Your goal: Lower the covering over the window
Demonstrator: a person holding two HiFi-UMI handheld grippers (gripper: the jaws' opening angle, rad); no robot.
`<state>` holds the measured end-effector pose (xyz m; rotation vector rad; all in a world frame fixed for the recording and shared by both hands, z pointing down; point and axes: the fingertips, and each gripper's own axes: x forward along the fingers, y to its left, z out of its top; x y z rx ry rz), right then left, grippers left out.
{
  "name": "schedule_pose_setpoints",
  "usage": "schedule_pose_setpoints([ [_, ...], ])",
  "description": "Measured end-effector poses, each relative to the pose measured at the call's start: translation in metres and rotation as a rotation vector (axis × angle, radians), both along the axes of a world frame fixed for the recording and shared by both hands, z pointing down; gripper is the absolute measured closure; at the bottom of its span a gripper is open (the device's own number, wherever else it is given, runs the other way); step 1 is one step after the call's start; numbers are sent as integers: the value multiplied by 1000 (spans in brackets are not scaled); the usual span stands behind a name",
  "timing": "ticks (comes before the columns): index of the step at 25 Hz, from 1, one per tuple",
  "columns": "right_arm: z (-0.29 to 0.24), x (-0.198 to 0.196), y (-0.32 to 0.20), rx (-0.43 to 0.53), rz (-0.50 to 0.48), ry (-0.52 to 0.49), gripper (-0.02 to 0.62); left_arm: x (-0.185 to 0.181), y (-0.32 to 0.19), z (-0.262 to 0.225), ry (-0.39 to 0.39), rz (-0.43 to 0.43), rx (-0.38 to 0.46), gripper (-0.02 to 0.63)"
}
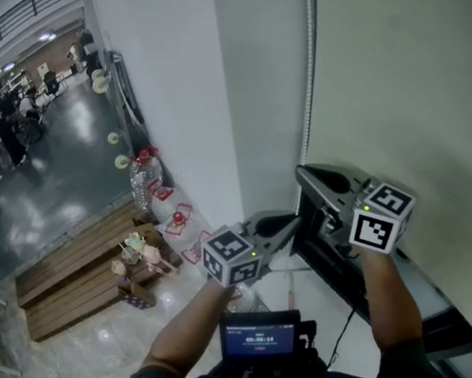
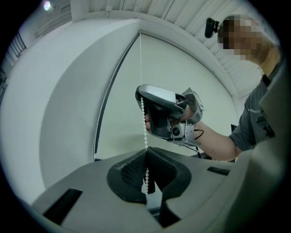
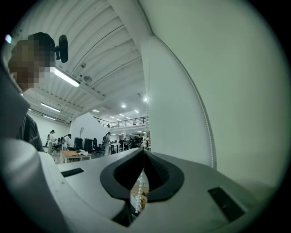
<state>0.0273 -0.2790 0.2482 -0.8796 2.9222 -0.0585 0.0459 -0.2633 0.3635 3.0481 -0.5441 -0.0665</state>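
Observation:
A pale green roller blind covers the window on the right, and its white bead chain hangs down along its left edge. In the head view my left gripper points right toward the chain, lower than my right gripper, which points up-left at the chain. In the left gripper view the jaws are shut on the bead chain, and the right gripper sits higher on the same strand. In the right gripper view the jaws are shut on the chain, with beads hanging below the pinch. A second strand runs down the blind.
A white wall pillar stands left of the blind. A dark sill runs below the window. Far below lie wooden pallets and water bottles on a glossy floor. A small screen device sits at the person's chest.

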Motion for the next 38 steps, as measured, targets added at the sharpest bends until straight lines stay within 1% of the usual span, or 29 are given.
schedule_pose_setpoints([
  [8,4,2,-2,-12,-3,-24,594,0,-1,4,4,-7,2,607],
  [11,8,4,1,-19,1,-28,594,2,1,8,-7,-9,-5,607],
  [15,26,4,-2,-40,8,-8,594,4,0,24,-27,-16,-23,607],
  [19,48,6,-3,-75,11,-16,594,5,-1,47,-44,-14,-58,607],
  [23,61,8,-7,-99,15,-14,594,5,-6,62,-68,-12,-69,607],
  [28,75,7,-4,-117,27,2,592,7,0,71,-71,-2,-88,607],
  [32,97,6,-7,-146,26,9,594,7,-2,90,-86,-3,-112,607],
  [34,102,7,-8,-166,25,-5,594,7,-2,94,-80,0,-115,607],
  [36,101,7,-8,-166,14,-12,592,5,-3,94,-75,5,-107,606],
  [38,99,5,-7,-165,11,-5,594,-1,-5,92,-83,-12,-102,604],
])
